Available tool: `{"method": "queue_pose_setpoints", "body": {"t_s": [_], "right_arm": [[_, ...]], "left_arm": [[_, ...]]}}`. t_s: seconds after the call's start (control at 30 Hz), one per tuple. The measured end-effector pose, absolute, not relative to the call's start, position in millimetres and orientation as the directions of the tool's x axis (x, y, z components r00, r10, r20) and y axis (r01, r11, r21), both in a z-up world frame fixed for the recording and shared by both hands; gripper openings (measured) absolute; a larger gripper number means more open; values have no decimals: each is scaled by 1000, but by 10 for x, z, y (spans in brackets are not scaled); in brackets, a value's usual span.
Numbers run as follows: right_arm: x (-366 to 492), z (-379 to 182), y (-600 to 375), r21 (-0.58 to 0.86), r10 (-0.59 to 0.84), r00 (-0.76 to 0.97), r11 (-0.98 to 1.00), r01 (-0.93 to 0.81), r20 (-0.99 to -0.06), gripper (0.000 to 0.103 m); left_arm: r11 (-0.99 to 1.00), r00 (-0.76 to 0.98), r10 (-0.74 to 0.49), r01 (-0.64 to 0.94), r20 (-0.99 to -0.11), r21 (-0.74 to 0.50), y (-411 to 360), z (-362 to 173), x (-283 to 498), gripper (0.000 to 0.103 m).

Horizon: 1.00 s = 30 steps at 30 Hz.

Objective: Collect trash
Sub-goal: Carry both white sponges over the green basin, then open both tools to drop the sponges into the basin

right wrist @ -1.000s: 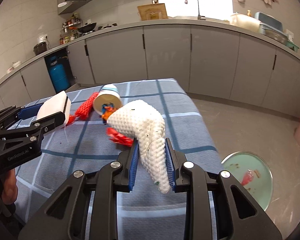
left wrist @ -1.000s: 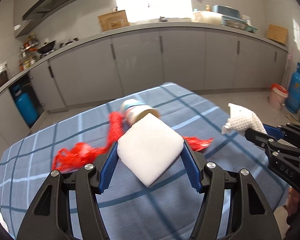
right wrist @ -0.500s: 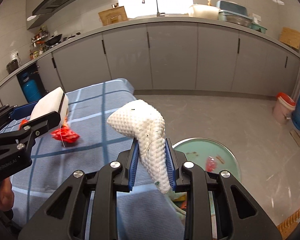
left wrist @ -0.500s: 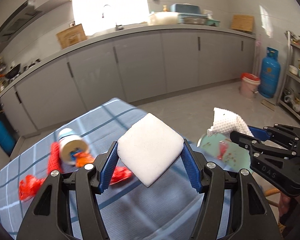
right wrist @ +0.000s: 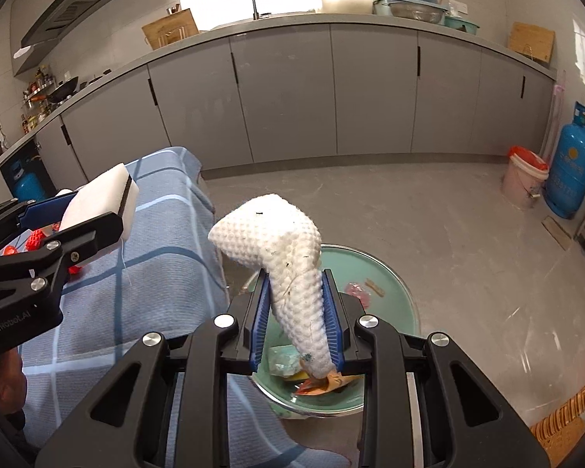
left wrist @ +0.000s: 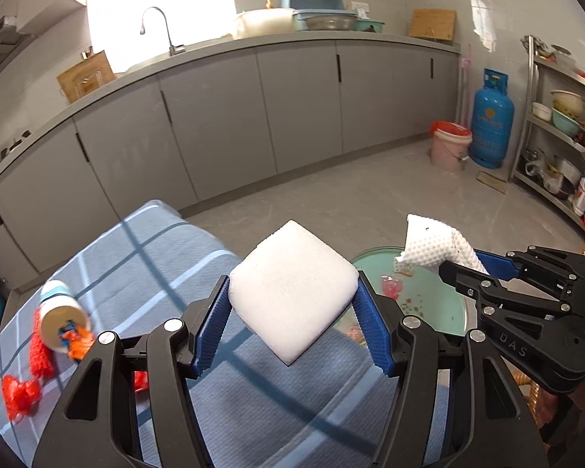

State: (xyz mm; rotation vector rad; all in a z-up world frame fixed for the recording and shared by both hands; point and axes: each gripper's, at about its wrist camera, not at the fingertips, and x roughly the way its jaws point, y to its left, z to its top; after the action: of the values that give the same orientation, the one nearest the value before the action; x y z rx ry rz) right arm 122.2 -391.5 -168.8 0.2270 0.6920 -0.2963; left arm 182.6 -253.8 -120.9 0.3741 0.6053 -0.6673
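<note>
My left gripper [left wrist: 292, 312] is shut on a flat white foam pad [left wrist: 292, 288], held corner-up over the right end of the blue checked tablecloth [left wrist: 144, 257]. My right gripper [right wrist: 295, 312] is shut on a white foam net sleeve [right wrist: 277, 234] flecked with dirt, just above a round mint-green bin [right wrist: 394, 296] on the floor that holds scraps. In the left wrist view the sleeve [left wrist: 433, 245] and bin [left wrist: 440, 304] lie to the right. A tipped paper cup [left wrist: 60, 312] and red net scraps [left wrist: 19, 394] lie on the cloth at left.
Grey kitchen cabinets [left wrist: 292, 109] run along the back under a counter with a sink tap [left wrist: 156, 27]. A blue gas cylinder [left wrist: 491, 121] and a pink bucket [left wrist: 448, 148] stand at the right, next to a metal shelf rack [left wrist: 557, 128]. A person's hand [right wrist: 7, 382] holds the left tool.
Both grippers have swung right, from over the table's middle to its right end by the green bin. Each keeps its grip. The cup and red net have slid to the far left of the view.
</note>
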Motion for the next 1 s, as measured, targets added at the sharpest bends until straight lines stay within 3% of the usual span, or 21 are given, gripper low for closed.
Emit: {"method": "queue_pose_setpoints", "body": {"t_s": [0.57, 0.8, 0.83, 0.9, 1.0], "right_arm": [[1243, -2005, -4332, 128, -211, 684, 904, 409, -699, 29], [1386, -2231, -4451, 131, -204, 664, 899, 418, -719, 35], [1407, -2269, -4474, 132, -204, 660, 897, 422, -723, 37], [1410, -2327, -4523, 136, -210, 660, 892, 431, -721, 59], [1362, -2366, -4589, 139, -225, 654, 879, 456, -722, 66]], "left_arm": [[681, 563, -464, 720, -684, 131, -3045, -1532, 1923, 62], [665, 546, -476, 736, -690, 124, -3255, -1615, 1990, 65], [665, 545, -476, 737, -690, 123, -3294, -1636, 1998, 67], [663, 542, -471, 738, -696, 126, -3347, -1670, 2015, 72], [675, 547, -463, 728, -697, 123, -3355, -1712, 2029, 82]]}}
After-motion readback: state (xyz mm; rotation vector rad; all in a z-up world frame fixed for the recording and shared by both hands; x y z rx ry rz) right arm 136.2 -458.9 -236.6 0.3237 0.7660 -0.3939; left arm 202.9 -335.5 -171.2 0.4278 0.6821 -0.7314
